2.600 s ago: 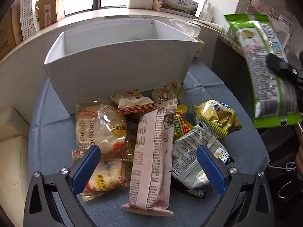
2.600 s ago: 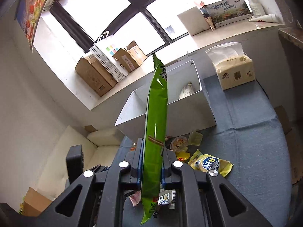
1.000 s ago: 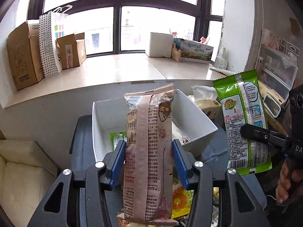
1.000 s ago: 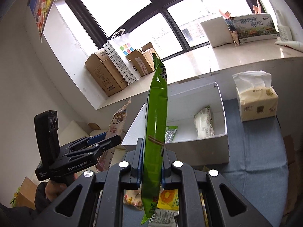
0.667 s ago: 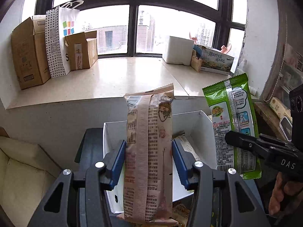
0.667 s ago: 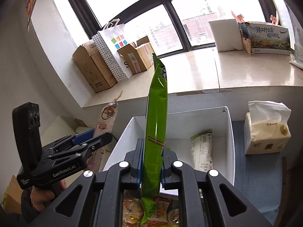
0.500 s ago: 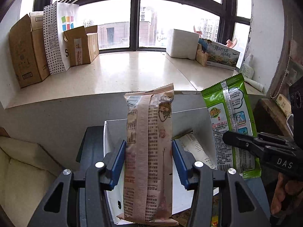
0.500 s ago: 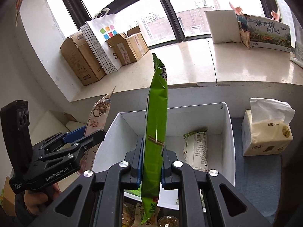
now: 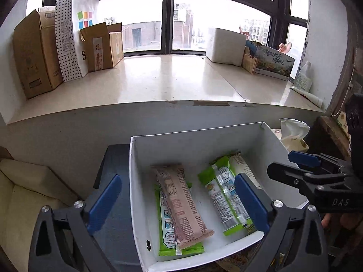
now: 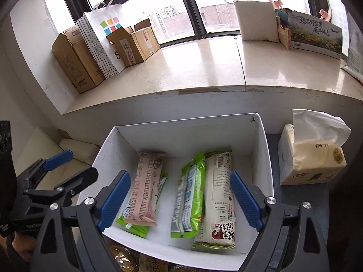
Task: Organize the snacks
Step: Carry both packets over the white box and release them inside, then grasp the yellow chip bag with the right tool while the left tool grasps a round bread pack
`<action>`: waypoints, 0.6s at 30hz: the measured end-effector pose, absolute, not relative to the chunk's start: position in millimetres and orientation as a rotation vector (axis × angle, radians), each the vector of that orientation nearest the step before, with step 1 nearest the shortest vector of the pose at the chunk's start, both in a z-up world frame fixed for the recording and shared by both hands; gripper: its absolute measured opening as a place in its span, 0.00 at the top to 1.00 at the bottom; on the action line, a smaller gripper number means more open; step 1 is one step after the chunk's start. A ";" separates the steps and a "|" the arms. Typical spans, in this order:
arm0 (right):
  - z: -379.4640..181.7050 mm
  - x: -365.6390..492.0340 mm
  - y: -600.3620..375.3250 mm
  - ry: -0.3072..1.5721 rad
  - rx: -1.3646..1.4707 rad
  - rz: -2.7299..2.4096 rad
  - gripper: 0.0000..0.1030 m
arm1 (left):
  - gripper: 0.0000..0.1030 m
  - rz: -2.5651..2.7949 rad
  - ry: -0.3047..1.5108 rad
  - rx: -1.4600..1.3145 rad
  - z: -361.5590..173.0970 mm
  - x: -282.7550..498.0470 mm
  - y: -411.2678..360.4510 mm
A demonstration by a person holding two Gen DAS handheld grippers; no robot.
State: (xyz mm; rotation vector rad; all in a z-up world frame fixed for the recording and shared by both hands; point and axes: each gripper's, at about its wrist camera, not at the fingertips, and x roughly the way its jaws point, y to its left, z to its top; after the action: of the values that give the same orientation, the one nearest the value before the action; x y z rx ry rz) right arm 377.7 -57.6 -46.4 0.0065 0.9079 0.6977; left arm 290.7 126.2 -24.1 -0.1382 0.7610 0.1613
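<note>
Your left tool (image 9: 177, 201) and right tool (image 10: 179, 200), jaws opening and empty, hover over the white cardboard box (image 10: 264, 156) holding the long pink snack packet (image 9: 181, 206) and long green snack packet (image 10: 190, 195).

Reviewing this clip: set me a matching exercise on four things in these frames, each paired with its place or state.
Things:
1. pink packet
2. white packet
3. tissue box
4. left gripper

Places or states:
A. outside the white box, on the cloth to its right
B. jaws opening, nothing between them
C. in the white box, lying on top of a green packet
D. in the white box, rightmost, beside another green packet

Pairs: 1-C, 2-D, 3-A, 4-B
</note>
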 end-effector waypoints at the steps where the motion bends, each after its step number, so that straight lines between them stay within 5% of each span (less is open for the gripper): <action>1: -46.1 375.0 -59.3 0.904 0.003 0.698 0.10 | 0.01 0.160 0.761 -0.143 -22.3 288.2 126.9; 5: -42.9 359.6 -71.3 0.881 0.034 0.717 0.00 | 0.01 0.170 0.744 -0.139 -17.5 273.3 126.1; 18: -38.2 254.0 -132.7 0.869 0.051 0.753 0.00 | 0.00 0.194 0.710 -0.013 -10.3 182.5 84.9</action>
State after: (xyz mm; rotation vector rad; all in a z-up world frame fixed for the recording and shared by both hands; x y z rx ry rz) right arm 254.0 -132.7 -38.2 0.0515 0.8694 0.7529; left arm 182.5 84.9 -10.3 -0.0129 0.7099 0.1939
